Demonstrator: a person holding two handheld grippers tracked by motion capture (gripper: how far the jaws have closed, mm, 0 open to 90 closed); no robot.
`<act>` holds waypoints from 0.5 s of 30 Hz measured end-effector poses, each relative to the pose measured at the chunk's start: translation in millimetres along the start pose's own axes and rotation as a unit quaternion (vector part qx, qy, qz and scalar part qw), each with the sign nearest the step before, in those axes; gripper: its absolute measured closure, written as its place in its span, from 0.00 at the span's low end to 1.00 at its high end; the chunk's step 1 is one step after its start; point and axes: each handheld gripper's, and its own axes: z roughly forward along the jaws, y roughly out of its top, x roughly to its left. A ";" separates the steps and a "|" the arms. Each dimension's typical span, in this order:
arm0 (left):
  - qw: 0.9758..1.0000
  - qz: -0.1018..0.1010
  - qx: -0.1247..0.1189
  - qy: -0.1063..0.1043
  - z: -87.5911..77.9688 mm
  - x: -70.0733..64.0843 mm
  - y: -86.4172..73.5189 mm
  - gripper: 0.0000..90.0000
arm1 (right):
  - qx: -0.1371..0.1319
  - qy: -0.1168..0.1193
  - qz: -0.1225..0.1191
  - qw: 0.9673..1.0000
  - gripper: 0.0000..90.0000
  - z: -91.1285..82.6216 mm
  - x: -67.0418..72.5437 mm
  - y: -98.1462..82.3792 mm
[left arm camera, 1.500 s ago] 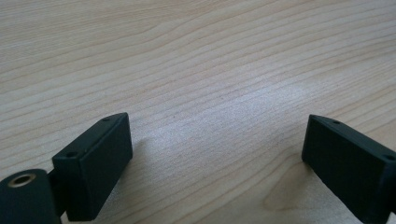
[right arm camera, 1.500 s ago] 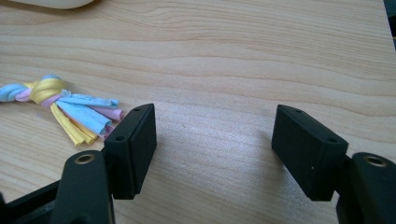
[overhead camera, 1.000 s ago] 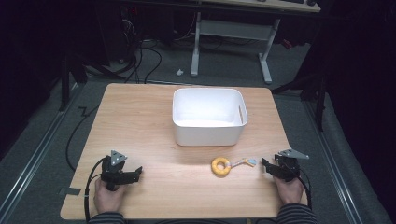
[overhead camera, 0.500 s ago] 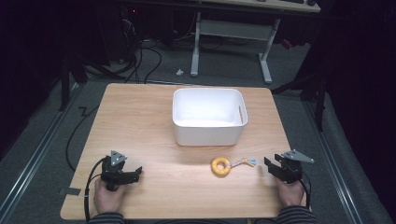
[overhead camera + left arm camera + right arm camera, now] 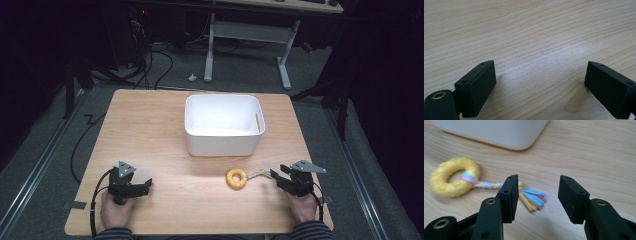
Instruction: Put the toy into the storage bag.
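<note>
While your right gripper (image 5: 537,195) hangs just above the frayed tassel (image 5: 534,198) of the rope toy, its jaws have just been closing in and now stand about half apart, with the pastel strands lying below and between them but not yet pinched. That toy, a yellow braided ring (image 5: 236,178) with a short plaited tail, lies on the wooden table (image 5: 150,130) just in front of the white plastic bin (image 5: 223,125), between the bin and your right hand (image 5: 301,206). Your left gripper (image 5: 142,186) rests near the table's front left corner, well apart from the toy, its jaws spread wide over bare wood. By the look of it, you are at the pick-up step, with the grasp not yet made. Next you need to lower the right jaws so the tassel or braid sits squarely between the pads, then close fully; the loose strands may slip, so gripping nearer the plaited part looks safer before lifting toward the bin
</note>
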 end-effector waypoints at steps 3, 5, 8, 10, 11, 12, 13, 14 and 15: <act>1.000 0.000 0.000 0.000 0.0 0.0 0.0 0.12 | -0.003 0.015 -0.010 1.000 0.58 0.6 7.4 6.7; 1.000 0.000 0.001 -0.001 -0.1 0.1 0.1 0.12 | -0.002 0.021 -0.009 1.000 0.59 0.7 10.1 8.6; 1.000 0.000 0.000 0.000 0.0 0.0 0.0 0.12 | 0.000 0.041 -0.021 0.999 0.60 4.9 20.0 15.6; 1.000 0.000 0.001 -0.001 -0.1 0.1 0.1 0.12 | 0.002 0.049 -0.029 0.998 0.60 7.4 26.0 18.9; 1.000 0.000 0.001 -0.001 -0.1 0.1 0.1 0.12 | 0.003 0.054 -0.033 0.998 0.60 8.5 29.0 20.4; 1.000 0.000 0.001 -0.001 -0.1 0.1 0.1 0.12 | 0.005 0.059 -0.035 0.998 0.60 9.6 32.4 22.1; 1.000 0.000 0.001 -0.001 -0.1 0.1 0.1 0.12 | 0.005 0.059 -0.035 0.998 0.60 9.6 32.4 22.1; 1.000 0.000 0.001 0.000 -0.1 0.1 0.1 0.12 | 0.011 0.069 -0.050 0.996 0.61 13.1 40.6 26.2; 1.000 0.000 0.001 -0.001 -0.1 0.1 0.1 0.12 | 0.011 0.069 -0.050 0.996 0.61 13.1 40.6 26.2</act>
